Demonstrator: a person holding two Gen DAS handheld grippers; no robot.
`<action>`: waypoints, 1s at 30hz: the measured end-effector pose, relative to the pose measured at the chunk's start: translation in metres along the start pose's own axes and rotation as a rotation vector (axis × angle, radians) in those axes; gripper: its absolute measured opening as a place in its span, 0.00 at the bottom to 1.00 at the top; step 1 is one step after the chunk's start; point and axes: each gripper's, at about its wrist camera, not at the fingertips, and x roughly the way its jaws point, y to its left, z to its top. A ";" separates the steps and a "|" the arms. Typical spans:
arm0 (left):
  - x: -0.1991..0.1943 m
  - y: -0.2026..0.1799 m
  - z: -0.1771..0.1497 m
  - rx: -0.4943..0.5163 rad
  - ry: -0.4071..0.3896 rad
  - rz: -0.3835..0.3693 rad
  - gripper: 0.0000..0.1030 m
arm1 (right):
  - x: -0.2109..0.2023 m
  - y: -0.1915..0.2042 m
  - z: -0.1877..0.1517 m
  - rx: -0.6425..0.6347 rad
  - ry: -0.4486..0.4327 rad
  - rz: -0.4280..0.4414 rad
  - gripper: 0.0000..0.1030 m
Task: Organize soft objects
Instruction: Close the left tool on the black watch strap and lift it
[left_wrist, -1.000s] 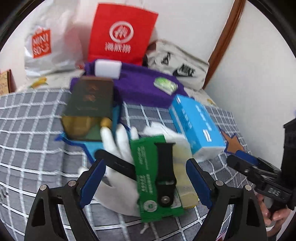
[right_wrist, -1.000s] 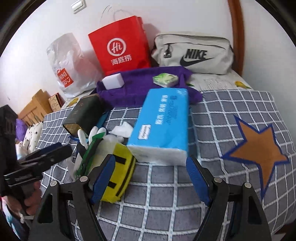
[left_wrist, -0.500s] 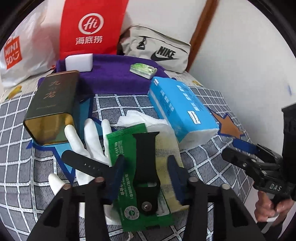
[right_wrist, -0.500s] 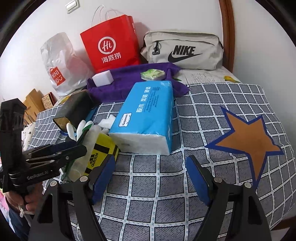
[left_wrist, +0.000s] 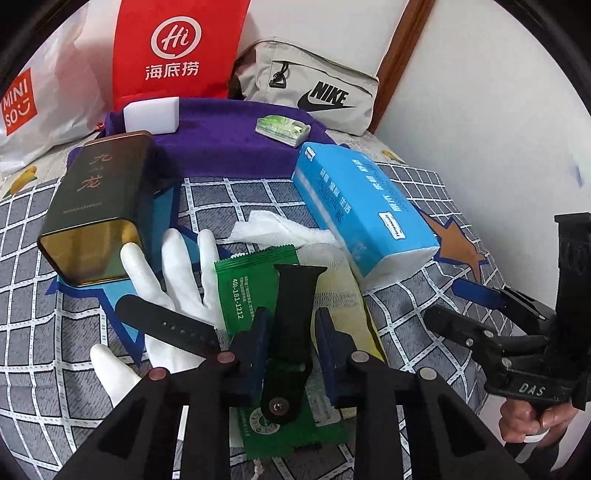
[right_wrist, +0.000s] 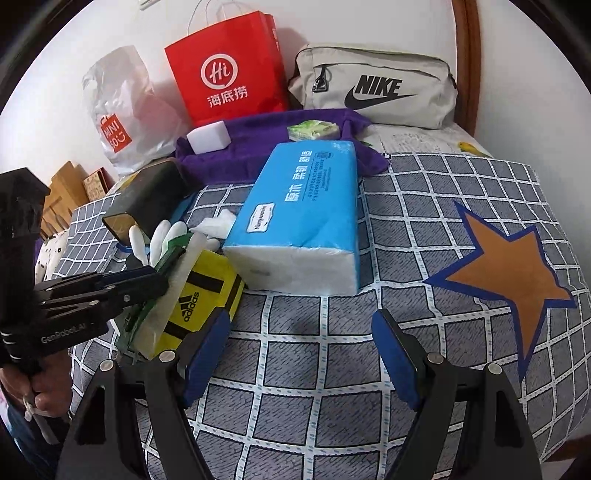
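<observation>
Left gripper (left_wrist: 290, 339) jaws just closing, pads clamped on black watch strap (left_wrist: 293, 314) lying atop green sachet (left_wrist: 251, 291), 6 o'clock from blue tissue pack (left_wrist: 364, 214). Strap light, rubbery, floppy; mid-length hold suits. Right gripper (right_wrist: 301, 354) jaws apart, empty.

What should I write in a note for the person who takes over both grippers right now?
Left gripper: jaws have just been closing around the black watch strap half on the green sachet; whether the pads press it yet is unclear.
Right gripper: open, empty, above the checked blanket.
Pile: white glove, second strap half, yellow Adidas pouch, blue tissue pack, dark tin.
Purple towel behind holds a white sponge block and small green tissue packet.
Done: nothing visibly sorted. Left: the whole pile.
</observation>
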 end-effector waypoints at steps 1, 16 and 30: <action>0.000 -0.001 -0.001 0.010 -0.001 0.009 0.21 | 0.000 0.001 0.000 -0.007 0.002 0.000 0.77; -0.047 0.015 0.004 -0.019 -0.078 0.042 0.20 | -0.006 0.031 0.006 -0.102 -0.007 0.023 0.77; -0.076 0.068 -0.013 -0.127 -0.117 0.138 0.20 | 0.006 0.087 0.011 -0.190 0.023 0.147 0.74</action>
